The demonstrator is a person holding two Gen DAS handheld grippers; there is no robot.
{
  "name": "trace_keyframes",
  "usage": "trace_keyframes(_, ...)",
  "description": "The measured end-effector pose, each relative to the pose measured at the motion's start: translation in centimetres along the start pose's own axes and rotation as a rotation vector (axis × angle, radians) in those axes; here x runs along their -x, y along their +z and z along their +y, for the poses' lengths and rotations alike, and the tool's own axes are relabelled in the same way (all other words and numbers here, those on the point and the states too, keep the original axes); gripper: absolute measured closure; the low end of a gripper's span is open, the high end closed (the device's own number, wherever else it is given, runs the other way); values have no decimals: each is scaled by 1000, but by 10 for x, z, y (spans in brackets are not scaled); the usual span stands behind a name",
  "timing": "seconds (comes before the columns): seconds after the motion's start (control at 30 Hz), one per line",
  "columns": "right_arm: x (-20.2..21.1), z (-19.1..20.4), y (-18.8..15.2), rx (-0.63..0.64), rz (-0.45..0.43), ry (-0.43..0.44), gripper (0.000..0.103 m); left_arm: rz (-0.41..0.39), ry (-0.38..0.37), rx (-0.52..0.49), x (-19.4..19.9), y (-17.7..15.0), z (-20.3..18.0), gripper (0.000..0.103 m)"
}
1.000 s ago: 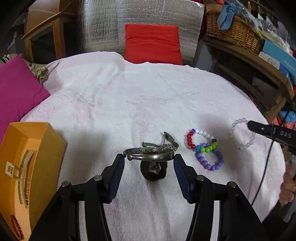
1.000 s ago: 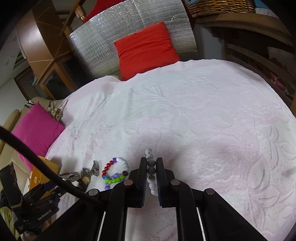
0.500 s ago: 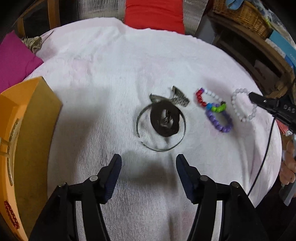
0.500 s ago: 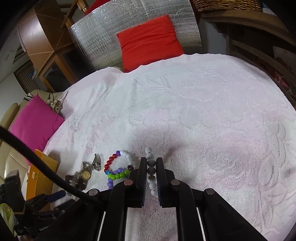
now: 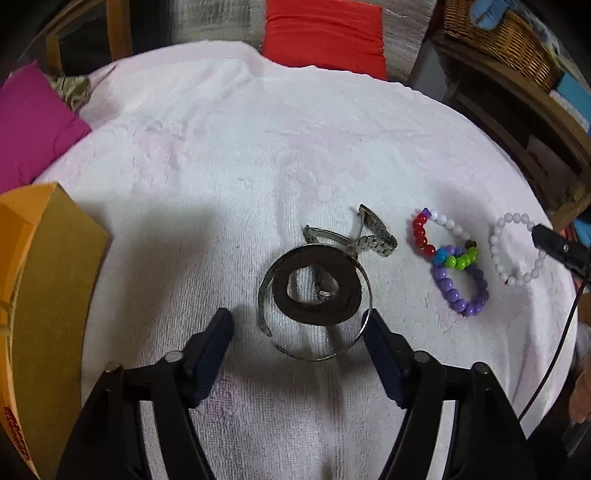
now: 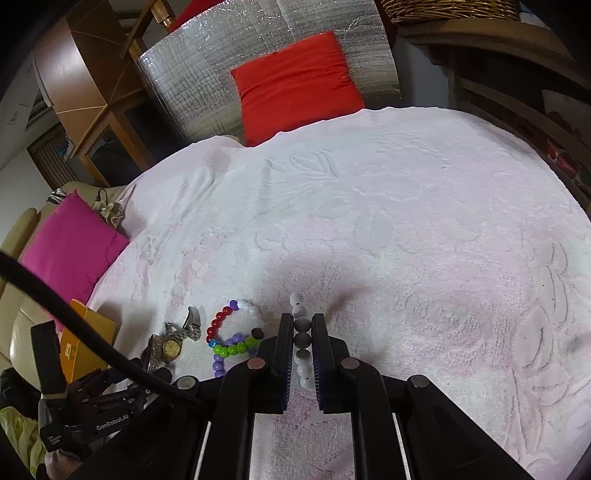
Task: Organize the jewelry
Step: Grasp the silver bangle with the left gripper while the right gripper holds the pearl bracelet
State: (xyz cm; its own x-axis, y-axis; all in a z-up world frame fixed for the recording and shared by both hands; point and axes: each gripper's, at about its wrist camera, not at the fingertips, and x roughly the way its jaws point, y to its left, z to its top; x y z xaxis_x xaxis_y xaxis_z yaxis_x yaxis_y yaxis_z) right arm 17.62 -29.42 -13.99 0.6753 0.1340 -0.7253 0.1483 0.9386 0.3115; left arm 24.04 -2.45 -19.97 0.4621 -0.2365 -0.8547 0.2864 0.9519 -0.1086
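You are looking at two beaded bracelets, one multicoloured (image 5: 448,258), one white (image 5: 515,249), one silver bangle (image 5: 314,306), one dark ring (image 5: 317,291), one wristwatch (image 6: 171,345), one orange box (image 5: 44,295), two cushions, red (image 6: 295,85) and pink (image 6: 70,247).

Pale pink towel (image 5: 258,155) with embossed leaf swirls. One bead bracelet (image 5: 448,258) goes red, white, green, blue, purple; the other (image 5: 515,251) is all milky white. Silver bangle (image 5: 314,302), orange box (image 5: 48,295), red cushion (image 6: 295,81), magenta cushion (image 6: 70,247).

I see a red cushion (image 6: 297,83) against silver foil (image 6: 207,74), a pink cushion (image 6: 68,243), perhaps a wicker basket (image 5: 502,35).
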Motion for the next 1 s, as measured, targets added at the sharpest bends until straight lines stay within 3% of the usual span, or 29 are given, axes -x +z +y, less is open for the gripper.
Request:
trace_keyframes(0.07, 1, -3, 0, -5, -1, 1, 92, -16, 14, -25, 3, -1, -3, 52)
trace_keyframes(0.17, 3, -5, 1, -10, -6, -1, 92, -27, 18, -28, 8, -2, -1, 76)
trace_keyframes(0.37, 5, -1, 0, 2, -9, 7, 92, -132, 11, -37, 36, -1, 2, 82)
trace_keyframes(0.5, 3, 2, -1, 10, -6, 8, 92, -160, 8, -34, 40, 2, 5, 86)
trace_keyframes(0.73, -1, 5, -2, 9, 3, 8, 92, -169, 58, -11, 36, 8, 8, 86)
trace_keyframes(0.77, -1, 5, -2, 9, 3, 8, 92, -169, 59, -6, 35, 9, 8, 84)
trace_keyframes(0.9, -3, 3, -2, 5, 7, 10, 92, -163, 41, 10, 31, 11, 7, 59)
trace_keyframes(1.0, -2, 1, -2, 0, 7, 9, 92, -176, 66, -23, 30, 12, -1, 59)
